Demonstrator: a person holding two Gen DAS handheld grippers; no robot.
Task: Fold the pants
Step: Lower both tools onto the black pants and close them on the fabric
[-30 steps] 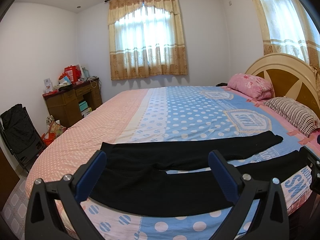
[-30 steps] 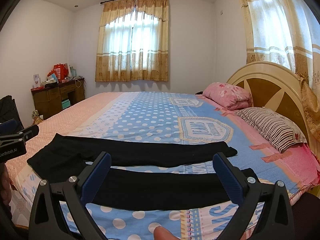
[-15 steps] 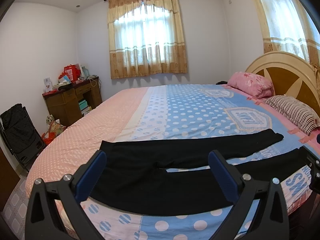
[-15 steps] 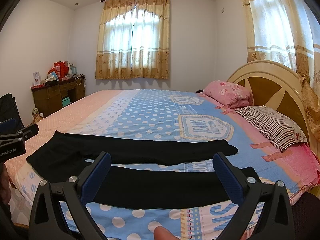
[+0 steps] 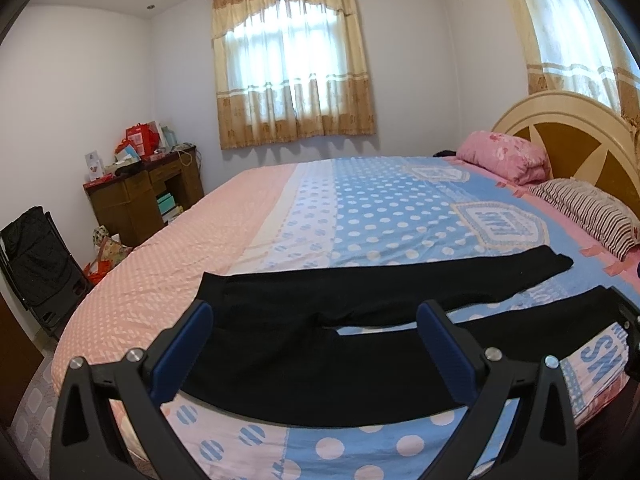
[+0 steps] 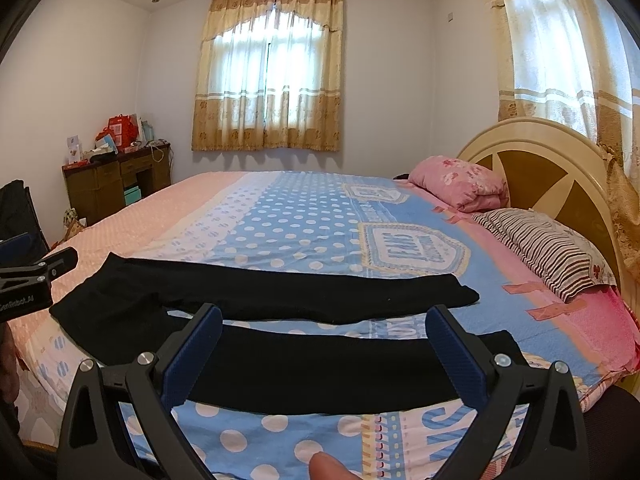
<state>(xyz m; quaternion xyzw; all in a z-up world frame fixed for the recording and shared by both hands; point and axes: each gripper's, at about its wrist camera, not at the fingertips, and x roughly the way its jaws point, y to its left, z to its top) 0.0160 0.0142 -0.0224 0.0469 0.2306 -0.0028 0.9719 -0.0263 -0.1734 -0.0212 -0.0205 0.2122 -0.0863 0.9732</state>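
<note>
Black pants [image 5: 304,344] lie flat across the near edge of the bed, waist to the left, both legs spread apart toward the right. They also show in the right wrist view [image 6: 320,368]. My left gripper [image 5: 314,320] is open and empty, held above the waist and seat end. My right gripper [image 6: 324,320] is open and empty, held above the near leg. The far leg ends at a cuff [image 6: 464,294]. The left gripper's side shows at the left edge of the right wrist view [image 6: 28,280].
The bed [image 5: 400,216] has a pink and blue dotted sheet. A pink pillow [image 5: 504,156] and a striped pillow [image 5: 588,216] lie by the wooden headboard [image 5: 568,140]. A wooden desk [image 5: 140,196] and a black folded chair [image 5: 36,256] stand at the left.
Both grippers have tilted slightly downward, so the pants sit a little higher in both views. The pants have not moved. Both grippers stay open.
</note>
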